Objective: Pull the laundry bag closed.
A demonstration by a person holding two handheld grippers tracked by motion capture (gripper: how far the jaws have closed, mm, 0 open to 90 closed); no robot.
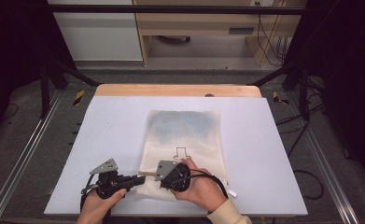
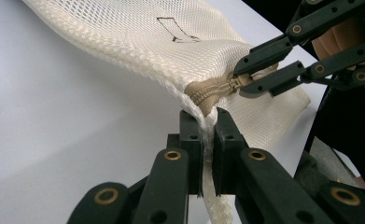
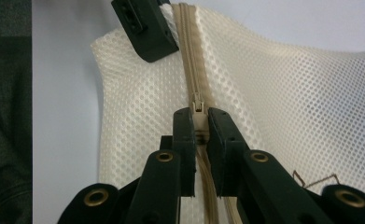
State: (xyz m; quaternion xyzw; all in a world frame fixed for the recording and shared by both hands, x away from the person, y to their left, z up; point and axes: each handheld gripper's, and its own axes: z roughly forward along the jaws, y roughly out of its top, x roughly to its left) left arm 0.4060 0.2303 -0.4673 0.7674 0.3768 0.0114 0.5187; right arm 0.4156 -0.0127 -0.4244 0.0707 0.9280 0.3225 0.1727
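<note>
Our right tool (image 3: pixel 198 122) is clamped on the zipper pull (image 3: pixel 197 103) of the cream mesh bag (image 1: pixel 185 135), which lies flat near the middle of the bench (image 1: pixel 101 140), toward its near edge. We grip the bag's near left corner with the left tool (image 2: pixel 208 122), jaws closed on the mesh beside the beige zipper (image 2: pixel 213 91).

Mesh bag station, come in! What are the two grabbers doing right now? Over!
Left gripper shut on mesh bag corner by the zipper end. Right gripper shut on zipper pull. Nothing in the way on the table.
</note>
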